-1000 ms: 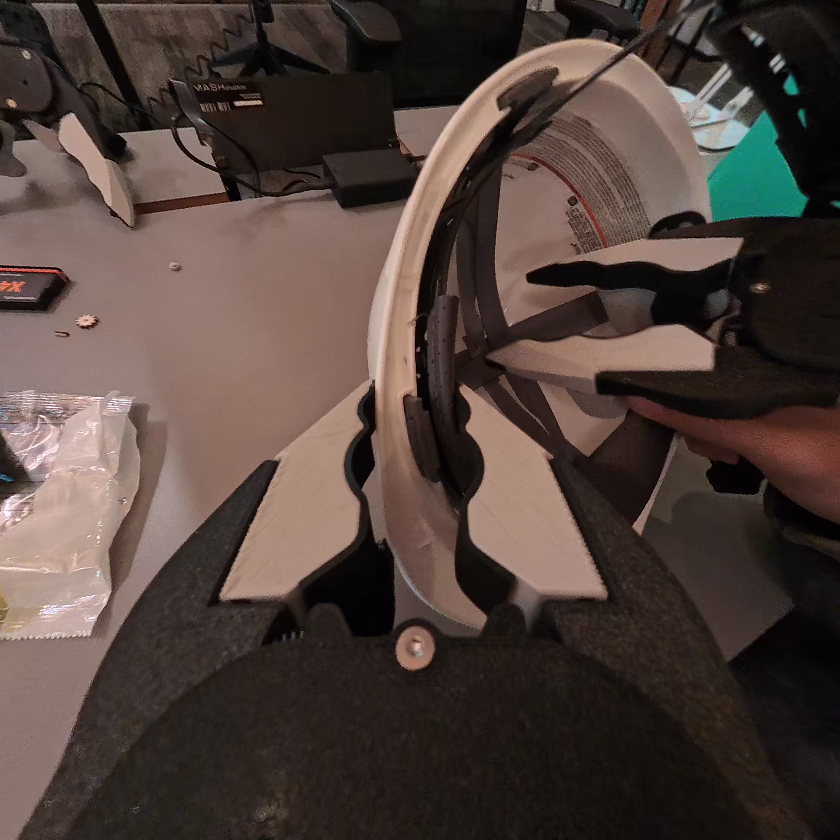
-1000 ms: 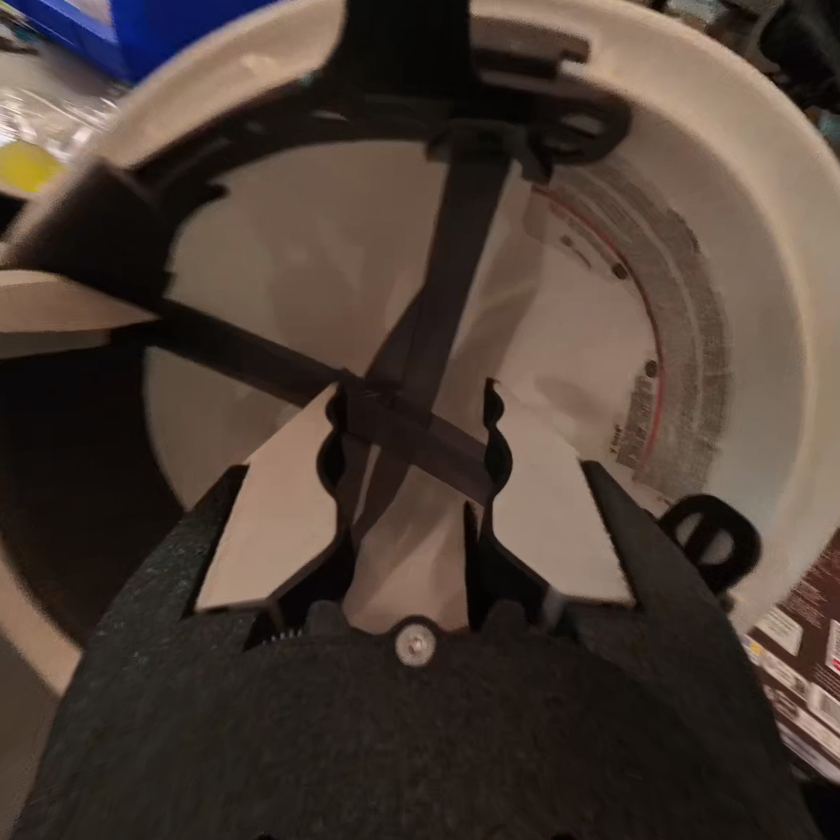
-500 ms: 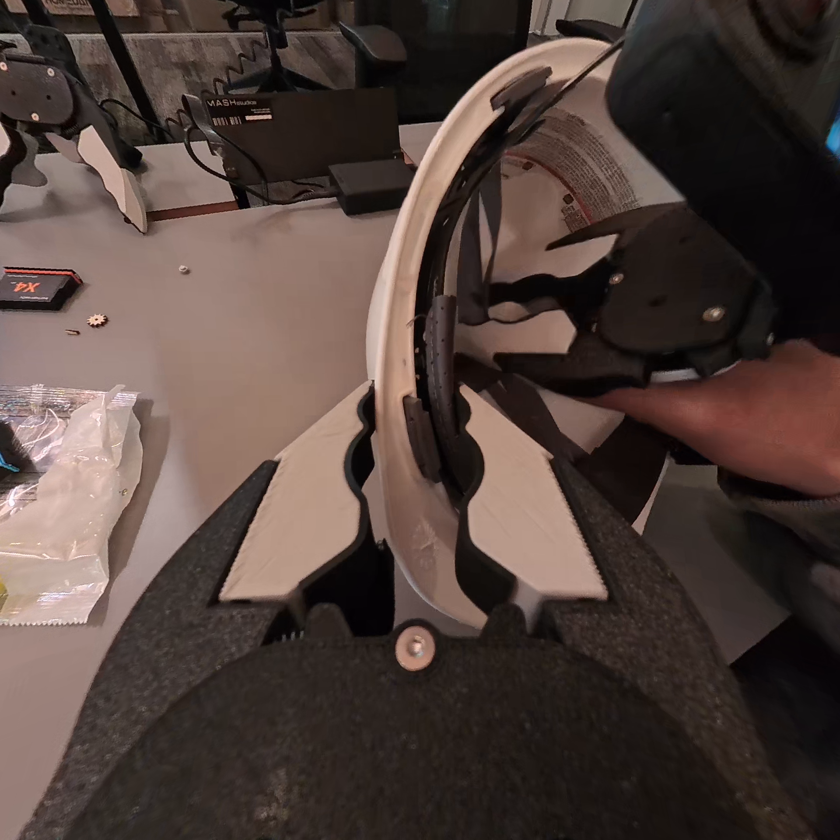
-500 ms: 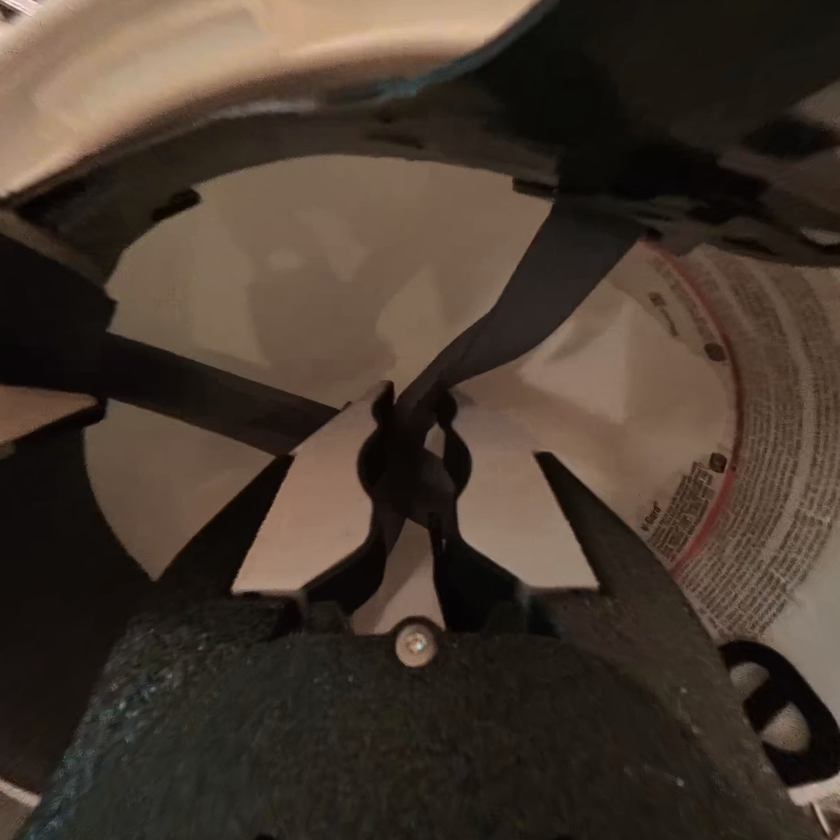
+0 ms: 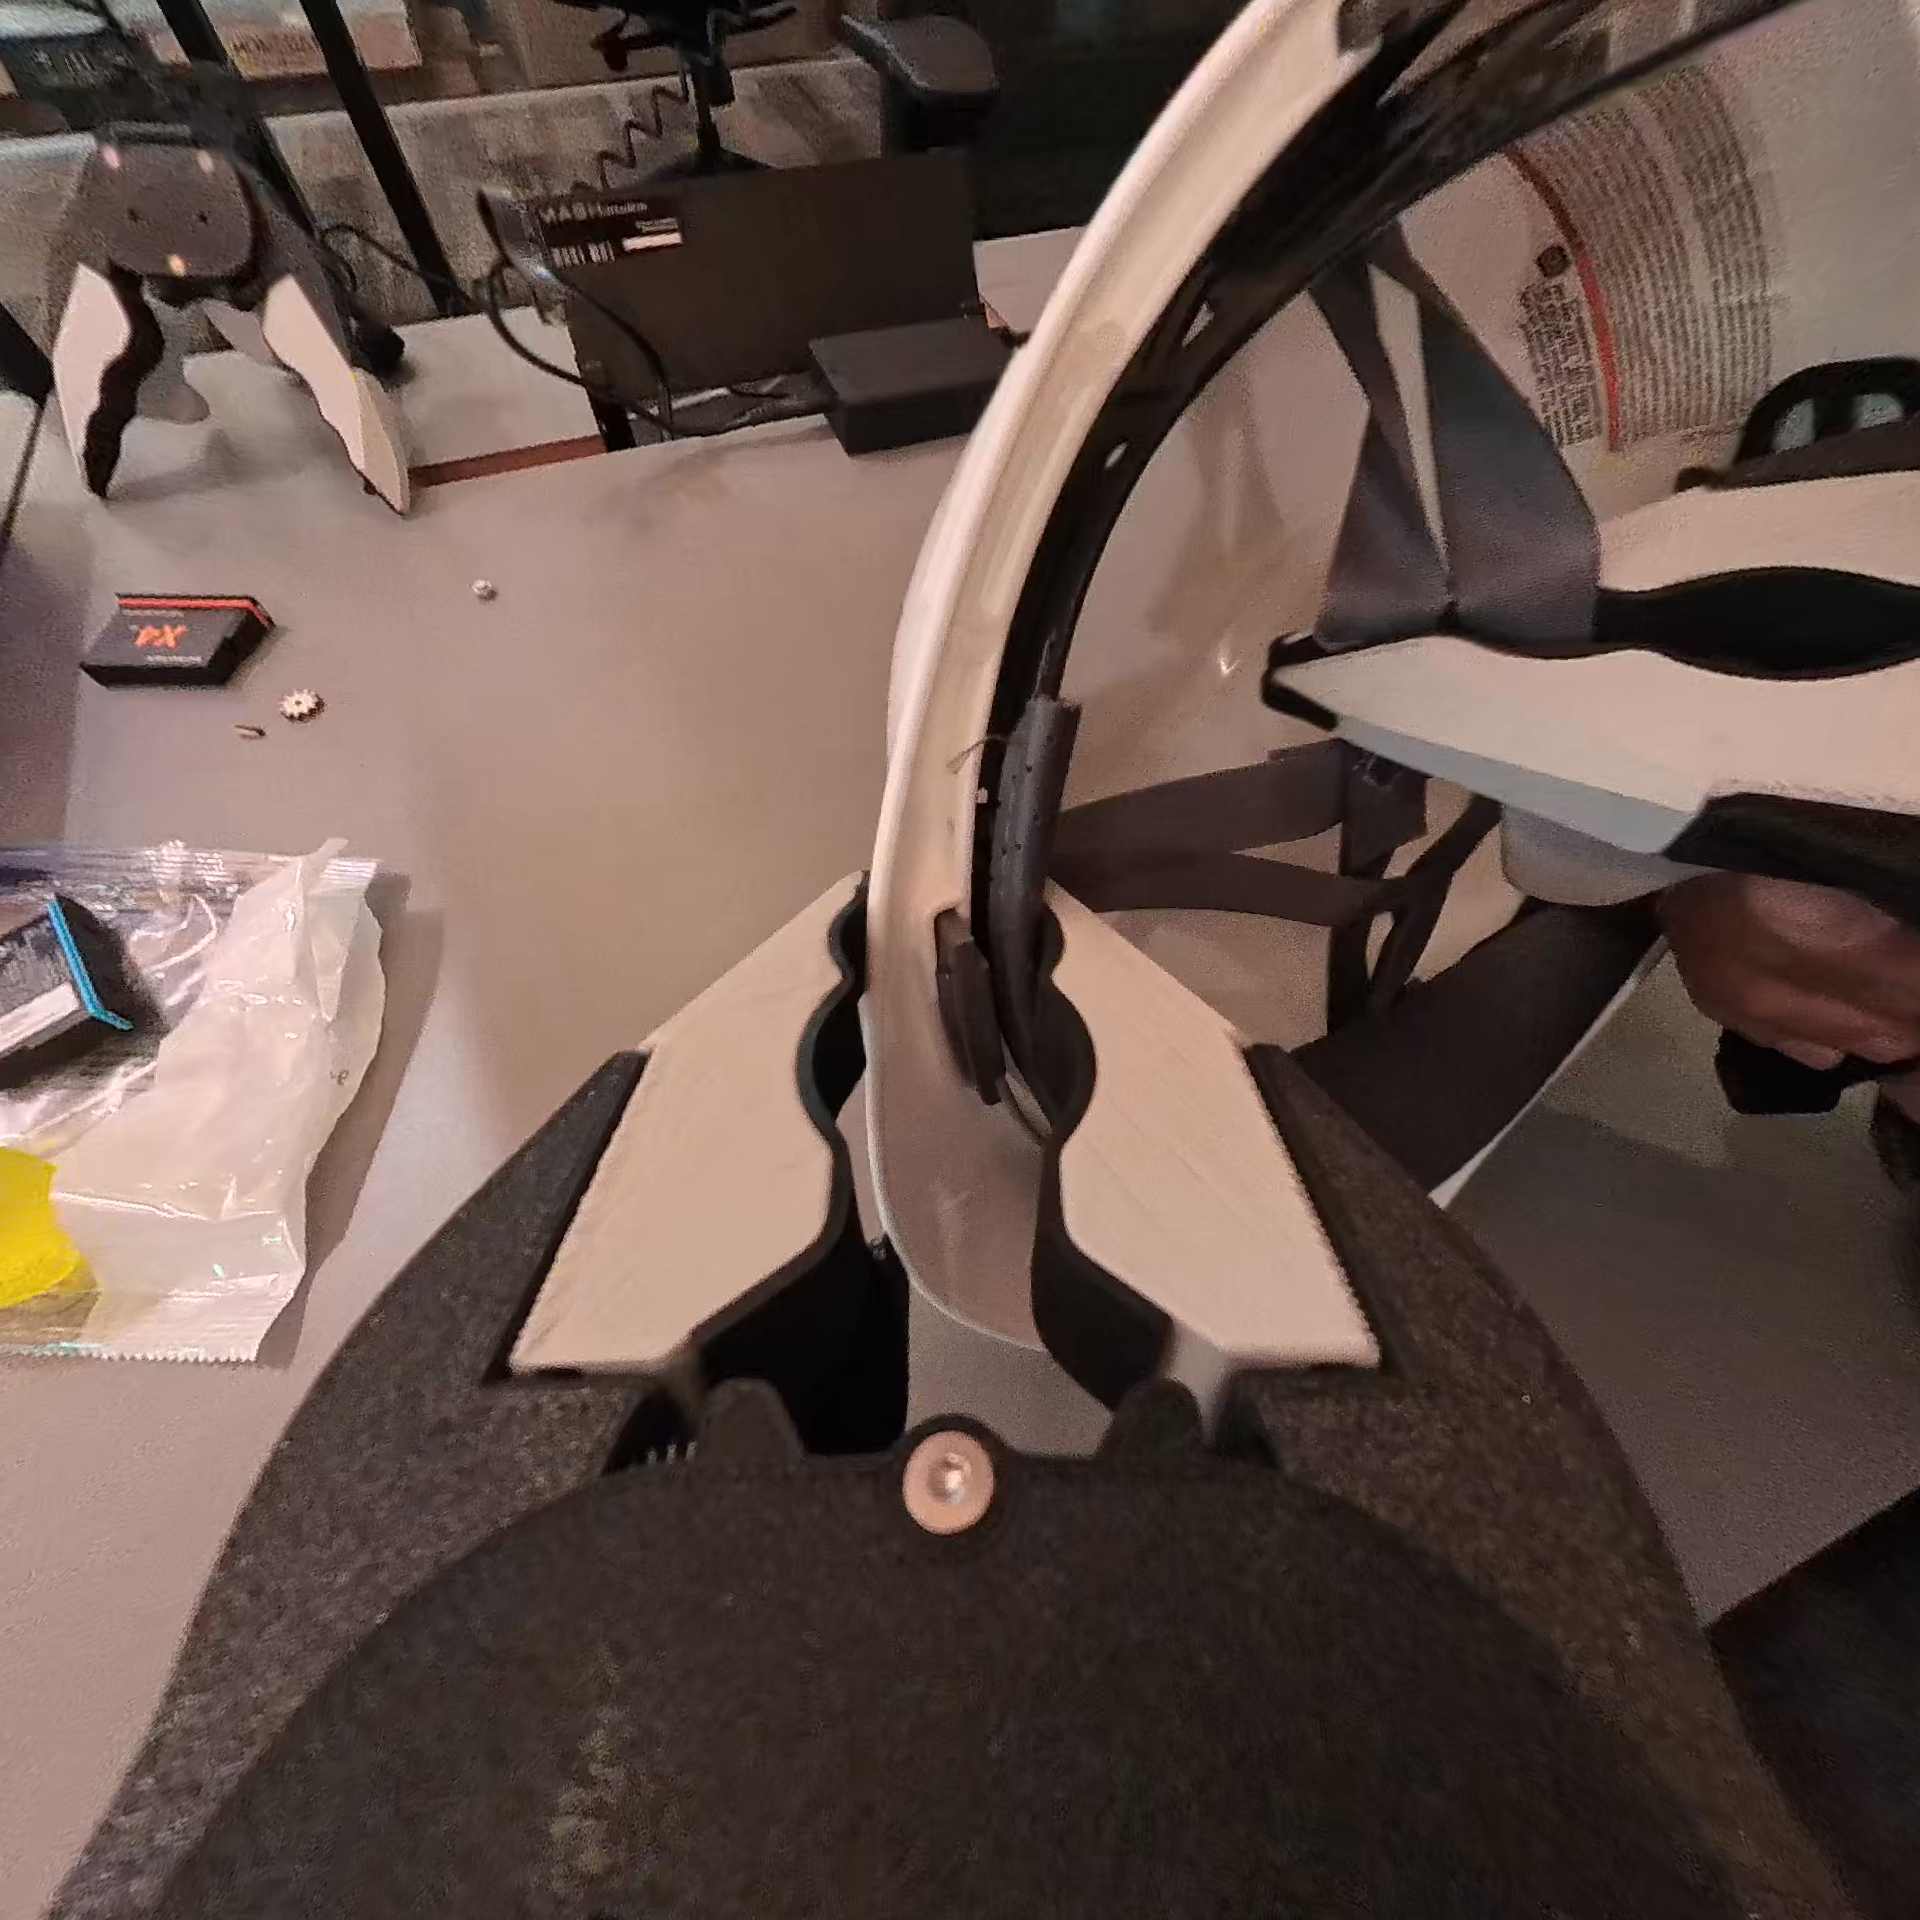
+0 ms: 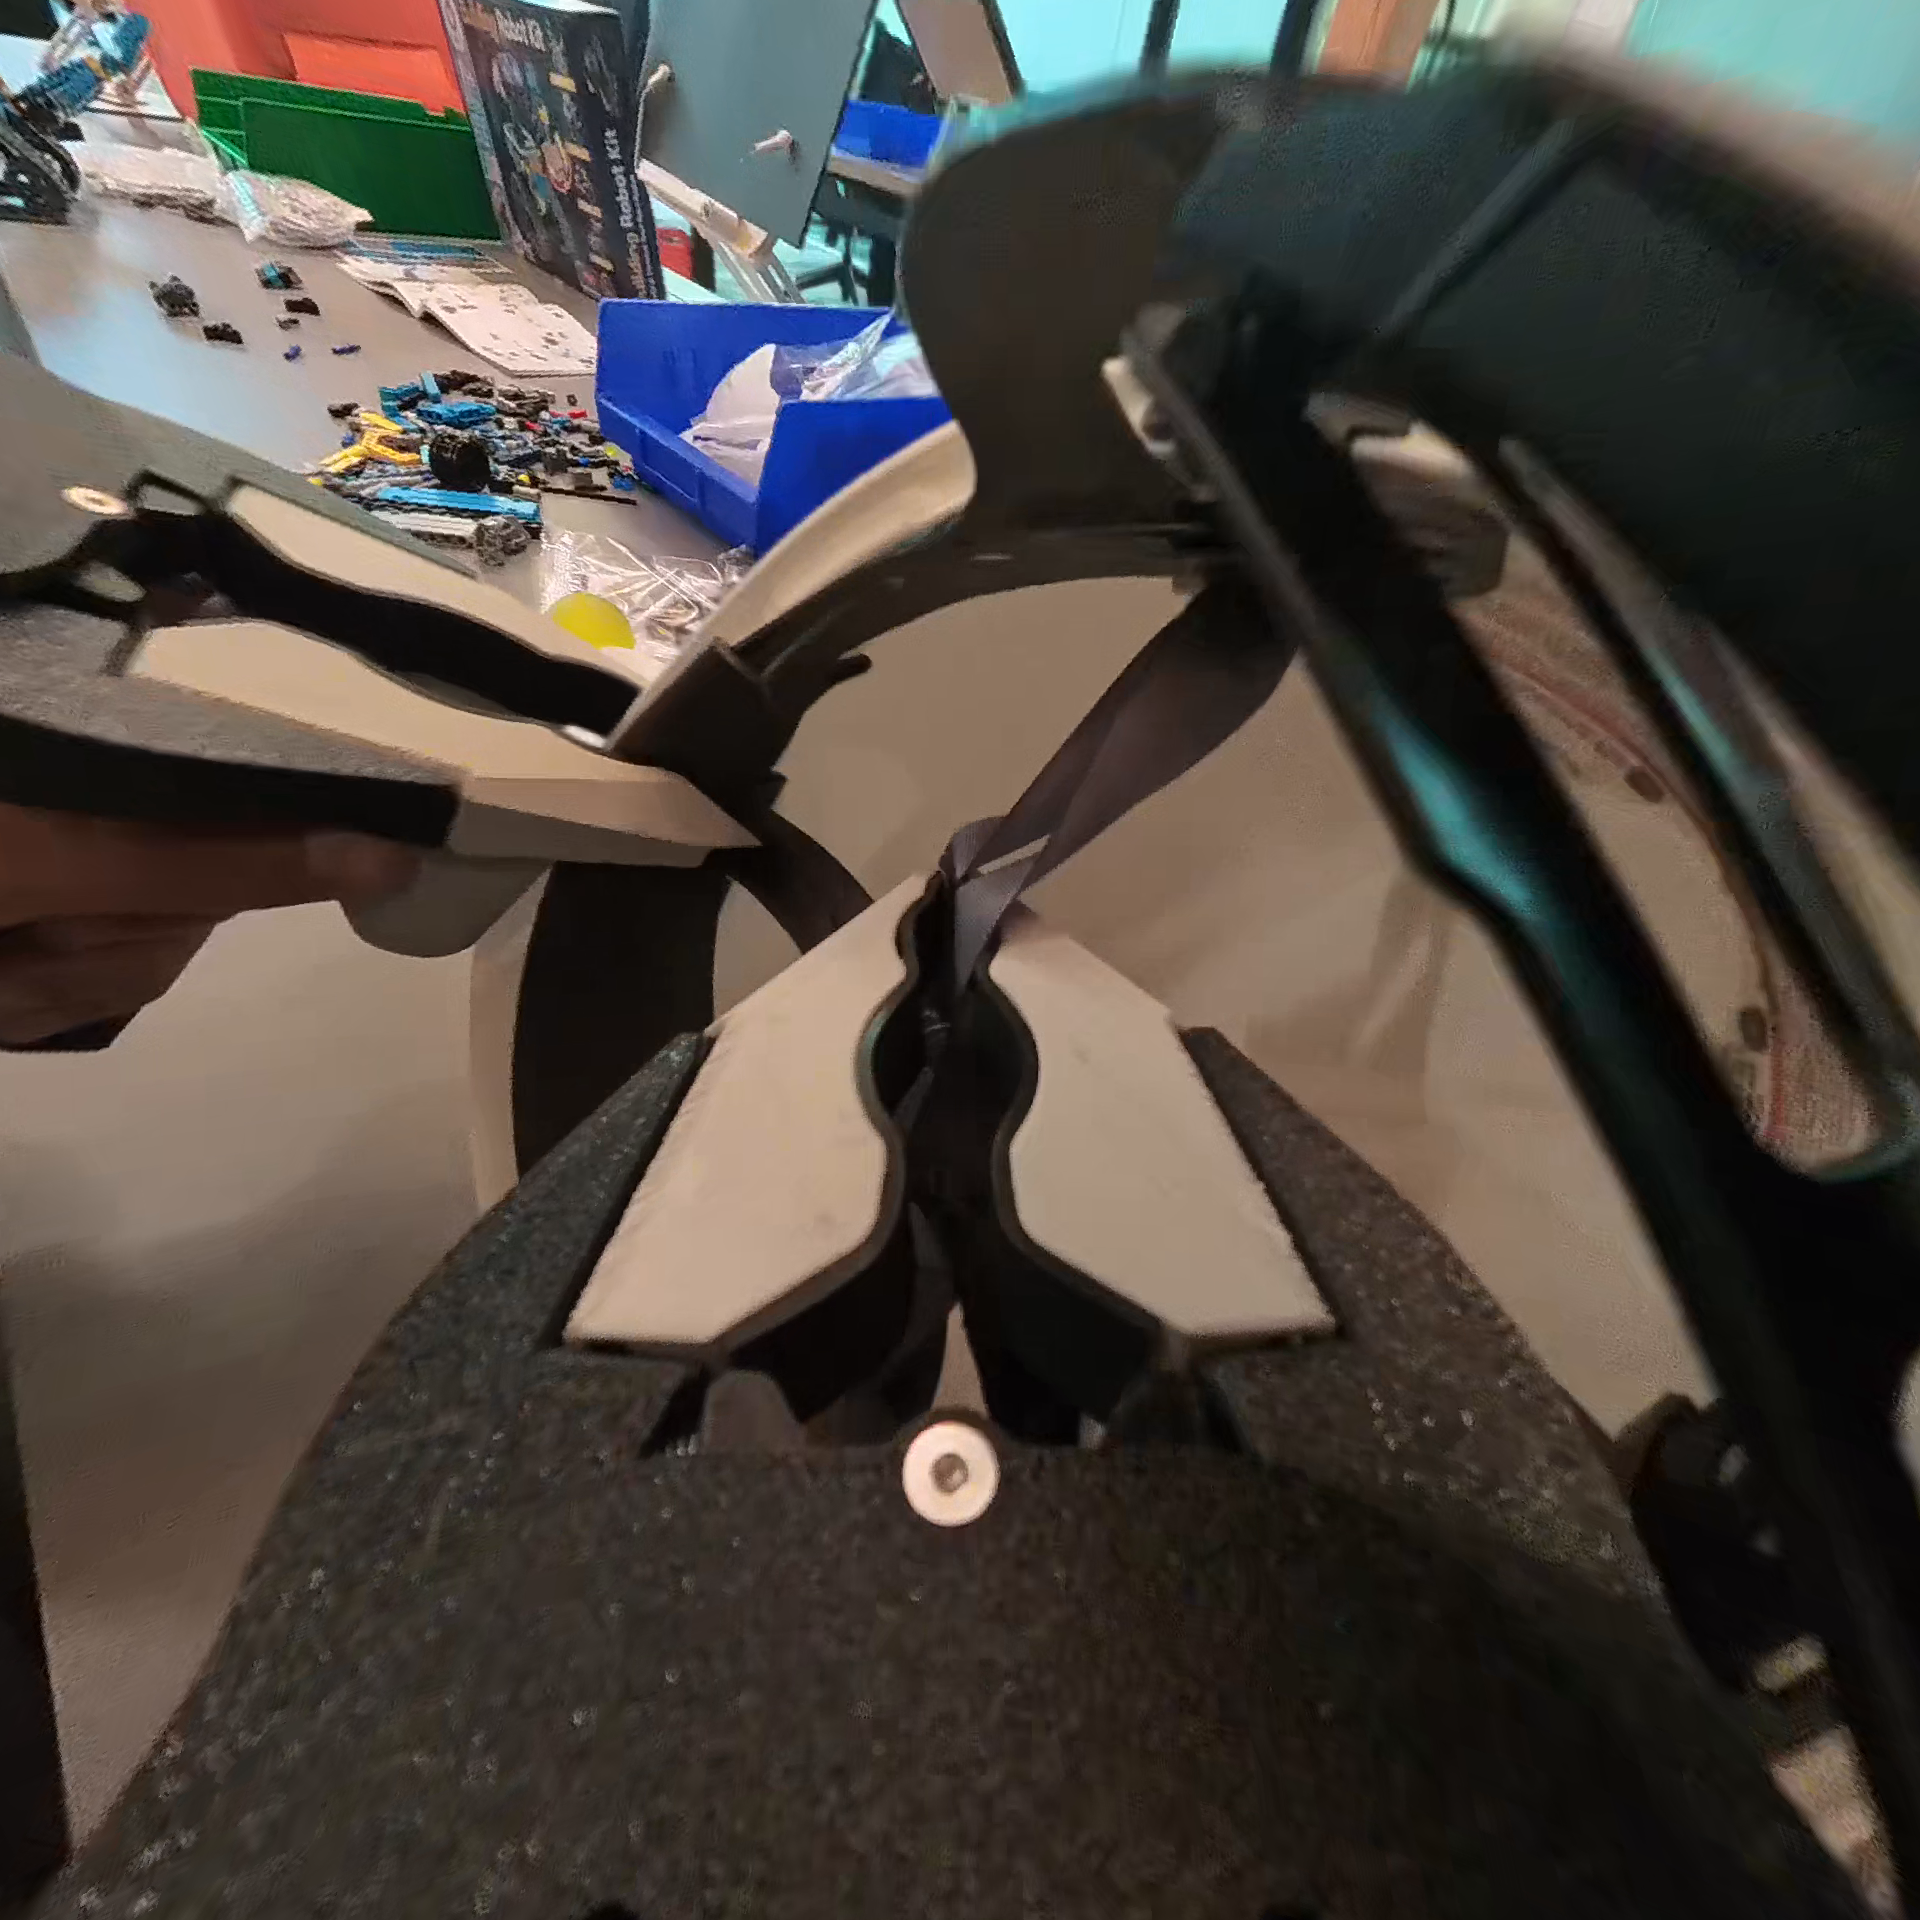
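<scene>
A white hard hat [image 5: 971, 499] stands on edge above a grey table [image 5: 644, 727]. My left gripper [image 5: 956, 935] is shut on its lower rim and on the black headband inside. My right gripper [image 6: 961, 904] is shut on the grey webbing straps [image 6: 1101, 758] of the suspension and holds them taut out from the shell's inside [image 6: 1049, 675]. In the left wrist view the right gripper [image 5: 1340, 649] comes in from the right with the straps [image 5: 1486, 520] bunched at its tips. The right wrist view shows the left gripper [image 6: 696, 769] on the rim at left. The black headband [image 6: 1538, 665] crosses close at upper right.
A clear plastic bag [image 5: 218, 1081], a small black box [image 5: 177, 639], a spare gripper [image 5: 208, 312], a black case [image 5: 769, 270] and a power adapter [image 5: 904, 384] lie on the table. Farther off are a blue bin [image 6: 769, 426], loose building pieces [image 6: 468, 447] and a kit box [image 6: 561, 156]. Left tips to right tips: about 7 cm.
The right gripper has closed on the grey straps and drawn them outward from the shell, turning as it went. The left gripper keeps its hold on the rim.
</scene>
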Available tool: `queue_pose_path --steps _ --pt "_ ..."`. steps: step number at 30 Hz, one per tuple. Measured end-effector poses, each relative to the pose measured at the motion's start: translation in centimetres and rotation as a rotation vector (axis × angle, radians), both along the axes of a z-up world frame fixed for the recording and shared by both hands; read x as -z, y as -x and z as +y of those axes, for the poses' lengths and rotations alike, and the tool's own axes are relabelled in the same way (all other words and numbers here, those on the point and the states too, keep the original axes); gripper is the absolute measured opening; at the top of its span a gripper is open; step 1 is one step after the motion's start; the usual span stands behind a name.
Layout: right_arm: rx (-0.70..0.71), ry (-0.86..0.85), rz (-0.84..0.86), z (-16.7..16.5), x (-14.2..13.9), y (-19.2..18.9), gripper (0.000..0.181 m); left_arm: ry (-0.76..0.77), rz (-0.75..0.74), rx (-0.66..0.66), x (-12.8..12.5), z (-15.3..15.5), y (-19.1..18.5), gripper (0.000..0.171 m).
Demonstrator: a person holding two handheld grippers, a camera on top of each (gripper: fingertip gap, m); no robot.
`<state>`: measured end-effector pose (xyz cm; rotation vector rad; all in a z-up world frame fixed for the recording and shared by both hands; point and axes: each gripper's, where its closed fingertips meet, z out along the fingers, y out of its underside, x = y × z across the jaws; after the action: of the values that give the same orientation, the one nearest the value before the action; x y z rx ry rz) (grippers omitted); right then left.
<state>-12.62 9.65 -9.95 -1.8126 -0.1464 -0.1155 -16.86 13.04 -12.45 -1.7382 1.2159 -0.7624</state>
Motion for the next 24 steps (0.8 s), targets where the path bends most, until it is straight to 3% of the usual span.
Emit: queue_pose_path --steps 3,5,8,9,11,14,17,19,21,24 --pt "0.030 0.023 -0.022 -0.1 0.3 -0.8 0.004 -0.039 0.007 0.005 -0.4 -0.2 -0.3 0.027" --pt "0.021 0.024 -0.071 -0.9 0.2 -0.2 0.031 -0.055 0.003 0.023 -0.8 -0.3 -0.7 0.027" --pt "0.002 0.156 -0.126 -3.0 1.8 1.2 0.073 -0.127 -0.018 0.075 -2.2 -0.7 -1.4 0.028" --pt "0.005 0.186 -0.148 -4.1 1.8 1.6 0.073 -0.153 -0.014 0.107 -2.6 -0.8 -1.7 0.028" --pt "-0.015 0.255 -0.164 -6.6 1.7 2.8 0.057 -0.218 0.007 0.172 -3.3 -0.6 -2.4 0.027" --pt "-0.075 0.332 -0.197 -9.8 1.1 5.0 0.061 -0.308 0.056 0.284 -4.6 0.0 -3.8 0.026" --pt "-0.123 0.219 -0.302 -11.0 -5.5 6.1 0.050 -0.517 0.118 0.437 -6.2 -0.5 -5.3 0.026" --pt "-0.093 0.102 -0.346 -11.0 -11.2 4.1 0.049 -0.690 0.148 0.541 -7.0 -1.5 -6.0 0.026" --pt "-0.102 0.051 -0.318 -10.4 -14.1 1.4 0.050 -0.794 0.165 0.607 -7.6 -2.8 -6.4 0.027" --pt "-0.146 0.287 -0.289 -7.5 -9.9 -2.2 0.074 -0.838 0.181 0.653 -7.6 -4.4 -6.8 0.028"
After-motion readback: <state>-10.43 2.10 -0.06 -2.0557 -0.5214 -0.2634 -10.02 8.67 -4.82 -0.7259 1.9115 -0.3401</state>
